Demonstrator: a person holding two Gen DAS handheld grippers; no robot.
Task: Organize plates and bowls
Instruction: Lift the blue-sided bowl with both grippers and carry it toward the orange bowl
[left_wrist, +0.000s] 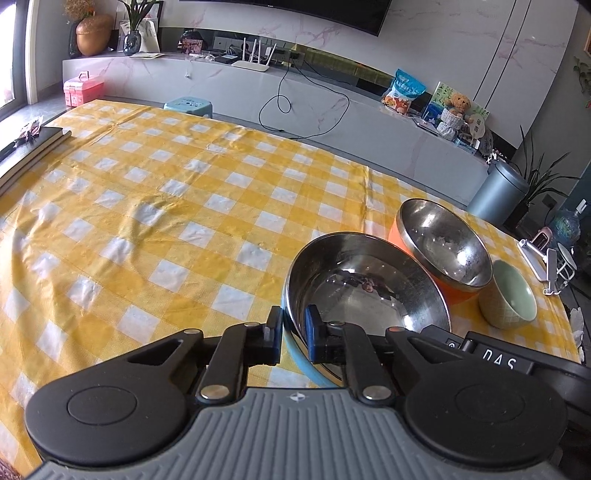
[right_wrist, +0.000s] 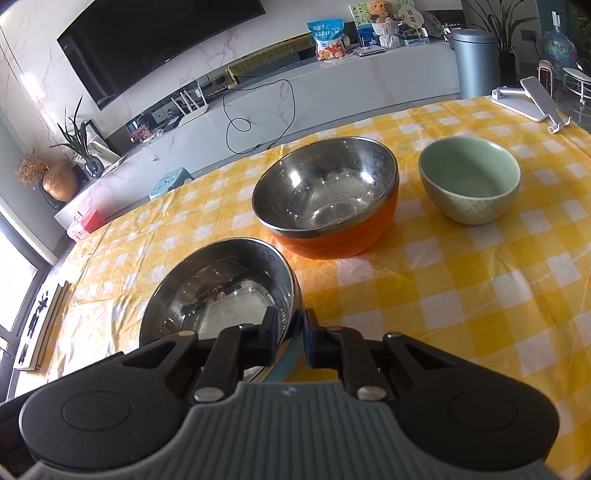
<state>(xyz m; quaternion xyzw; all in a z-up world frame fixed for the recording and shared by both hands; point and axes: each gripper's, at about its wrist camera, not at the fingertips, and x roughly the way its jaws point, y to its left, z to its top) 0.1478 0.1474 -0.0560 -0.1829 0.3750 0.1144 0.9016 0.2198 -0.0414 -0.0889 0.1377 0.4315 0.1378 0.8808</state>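
Steel bowl with pale blue outside (left_wrist: 365, 284), lower right of frame, shiny and empty, left gripper (left_wrist: 293, 332) and right gripper (right_wrist: 290, 334) each pinching its rim

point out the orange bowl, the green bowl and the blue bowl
orange bowl (right_wrist: 347, 240), right wrist view, orange outer wall
green bowl (right_wrist: 469, 210), right wrist view, patterned outer wall
blue bowl (left_wrist: 299, 363), left wrist view, blue outer wall

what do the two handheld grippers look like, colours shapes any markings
Both look alike. The left gripper and right gripper each have a grey ribbed body with a small round emblem, two round black discs at the sides, black link arms with silver rivets, and black fingers with blue pads. No cables, sleeves or hands show.
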